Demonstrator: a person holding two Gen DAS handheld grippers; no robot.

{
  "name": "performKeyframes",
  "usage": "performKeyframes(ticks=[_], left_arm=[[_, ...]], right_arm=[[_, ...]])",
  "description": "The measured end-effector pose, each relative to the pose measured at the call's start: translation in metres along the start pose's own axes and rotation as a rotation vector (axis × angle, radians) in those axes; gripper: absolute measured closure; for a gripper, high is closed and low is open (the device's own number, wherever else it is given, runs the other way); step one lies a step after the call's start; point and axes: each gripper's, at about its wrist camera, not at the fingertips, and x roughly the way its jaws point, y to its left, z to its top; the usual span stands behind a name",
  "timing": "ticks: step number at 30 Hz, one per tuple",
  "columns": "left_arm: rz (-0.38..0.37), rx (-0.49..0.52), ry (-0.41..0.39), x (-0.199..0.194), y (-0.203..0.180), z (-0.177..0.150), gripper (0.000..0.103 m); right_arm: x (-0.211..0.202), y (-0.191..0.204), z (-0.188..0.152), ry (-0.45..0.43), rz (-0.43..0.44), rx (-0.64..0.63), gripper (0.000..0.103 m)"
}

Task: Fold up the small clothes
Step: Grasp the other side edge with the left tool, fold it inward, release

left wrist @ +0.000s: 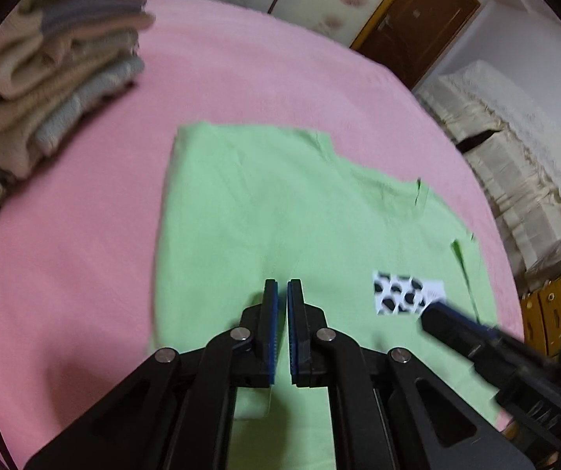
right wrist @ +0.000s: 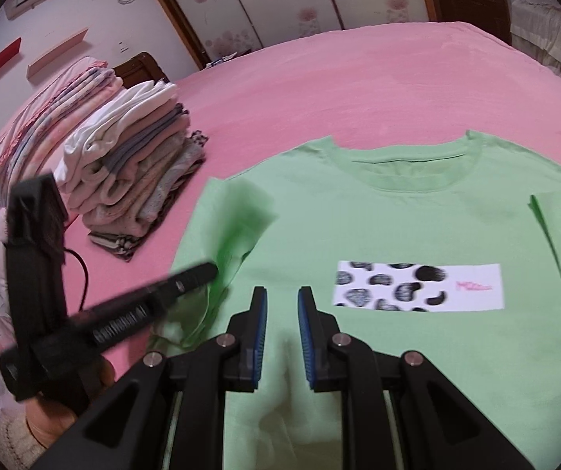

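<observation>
A light green T-shirt (right wrist: 397,227) lies face up on the pink bed (right wrist: 358,78), collar far, with a white patch of black spots (right wrist: 417,286) on the chest. Its right-hand sleeve (right wrist: 554,266) is folded inward. My left gripper (right wrist: 211,270) is shut, and the other sleeve (right wrist: 241,211) rises blurred at its tip, apparently pinched. In the left wrist view those jaws (left wrist: 282,293) stand nearly together over the shirt (left wrist: 260,203). My right gripper (right wrist: 282,297) hovers over the lower chest, jaws slightly apart and empty; its tip (left wrist: 431,311) is beside the patch (left wrist: 405,291).
A tall stack of folded clothes (right wrist: 139,172) stands left of the shirt, with folded pink bedding (right wrist: 57,117) behind it. A black cable (right wrist: 82,274) lies by the stack. A hand (right wrist: 53,423) holds the left tool. Covered boxes (left wrist: 515,180) stand beyond the bed's right edge.
</observation>
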Motion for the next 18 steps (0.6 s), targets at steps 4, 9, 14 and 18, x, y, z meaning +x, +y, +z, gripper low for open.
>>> performKeyframes(ticks=[4, 9, 14, 18], left_arm=[[-0.032, -0.05, -0.028, -0.019, 0.009, -0.009, 0.086], [0.001, -0.14, -0.139, -0.068, 0.042, -0.026, 0.078], [0.032, -0.231, -0.084, -0.076, 0.07, -0.047, 0.082], [0.004, -0.211, -0.043, -0.067, 0.064, -0.058, 0.082]], right_arm=[[-0.001, -0.003, 0.004, 0.015, 0.005, -0.02, 0.087], [0.013, 0.006, 0.018, 0.048, 0.022, -0.063, 0.065], [0.042, 0.014, 0.043, 0.079, 0.035, -0.082, 0.065], [0.072, 0.012, 0.059, 0.127, 0.042, -0.061, 0.065]])
